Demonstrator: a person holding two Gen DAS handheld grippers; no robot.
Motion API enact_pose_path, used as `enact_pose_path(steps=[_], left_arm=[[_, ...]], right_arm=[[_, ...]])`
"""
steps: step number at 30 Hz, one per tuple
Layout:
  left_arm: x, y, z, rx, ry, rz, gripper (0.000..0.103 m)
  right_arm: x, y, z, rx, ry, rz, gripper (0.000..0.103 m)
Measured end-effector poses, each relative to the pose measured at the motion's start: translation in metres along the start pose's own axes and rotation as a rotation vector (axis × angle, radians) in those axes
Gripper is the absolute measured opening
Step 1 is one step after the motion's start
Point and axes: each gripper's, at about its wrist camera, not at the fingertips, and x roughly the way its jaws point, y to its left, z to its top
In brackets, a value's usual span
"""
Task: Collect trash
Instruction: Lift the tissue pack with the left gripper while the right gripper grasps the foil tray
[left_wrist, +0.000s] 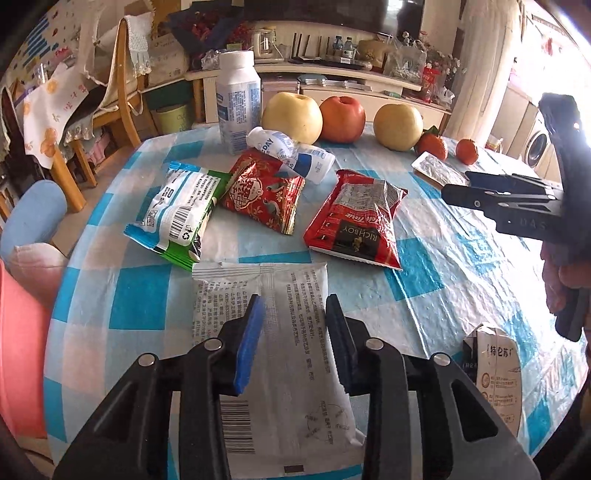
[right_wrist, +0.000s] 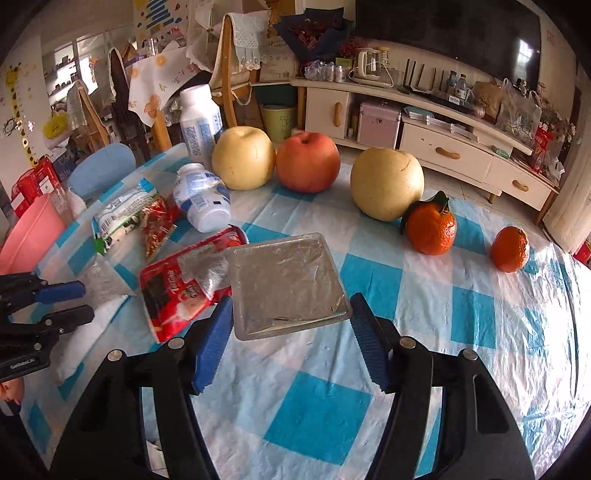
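My left gripper (left_wrist: 295, 306) is shut on a flat white wrapper (left_wrist: 291, 354) with black print and a barcode; the wrapper bunches between the blue pads. My right gripper (right_wrist: 291, 299) is shut on a silver foil tray (right_wrist: 284, 277), its near corners pressed against both pads. From the left wrist view that right gripper (left_wrist: 458, 184) reaches in from the right with the silver foil tray (left_wrist: 436, 170) at its tips. A white-green wrapper (left_wrist: 173, 210), a red patterned wrapper (left_wrist: 264, 195), a red Richboy packet (left_wrist: 358, 218) and a toppled small white bottle (left_wrist: 291, 155) lie on the checked tablecloth (left_wrist: 140, 306).
A tall white bottle (left_wrist: 238, 99), two pears, a red apple (left_wrist: 341, 118) and two oranges (right_wrist: 430, 229) line the far side. A small carton (left_wrist: 495, 373) stands near the right edge. A pink bin (right_wrist: 33, 232) sits beside the table on the left. Chairs and a cabinet stand beyond.
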Motion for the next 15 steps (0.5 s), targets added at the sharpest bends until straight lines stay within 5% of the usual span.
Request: enact_pose_path(steps=[1,3,4,5,12,15], left_arm=[[-0.001,0.003,0.000,-0.008,0.004,-0.011,0.037],[-0.002,0.009,-0.001,-0.017,0.012,-0.005,0.059],[-0.004,0.011,-0.001,-0.020,0.013,0.001,0.086],[-0.004,0.012,-0.002,-0.013,0.020,-0.004,0.095],[0.021,0.012,-0.012,0.001,0.146,0.061,0.096],[0.025,0.007,-0.012,0.013,0.134,0.079,0.095]], right_arm=[[-0.005,0.004,0.001,0.005,-0.008,0.007,0.065],[-0.013,0.013,0.003,0.013,-0.022,0.020,0.065],[-0.017,0.018,0.002,0.013,-0.029,0.027,0.065],[-0.021,0.023,0.001,0.010,-0.035,0.032,0.065],[-0.034,0.053,-0.016,-0.003,-0.024,0.050,0.065],[-0.038,0.060,-0.024,0.011,-0.020,0.047,0.065]])
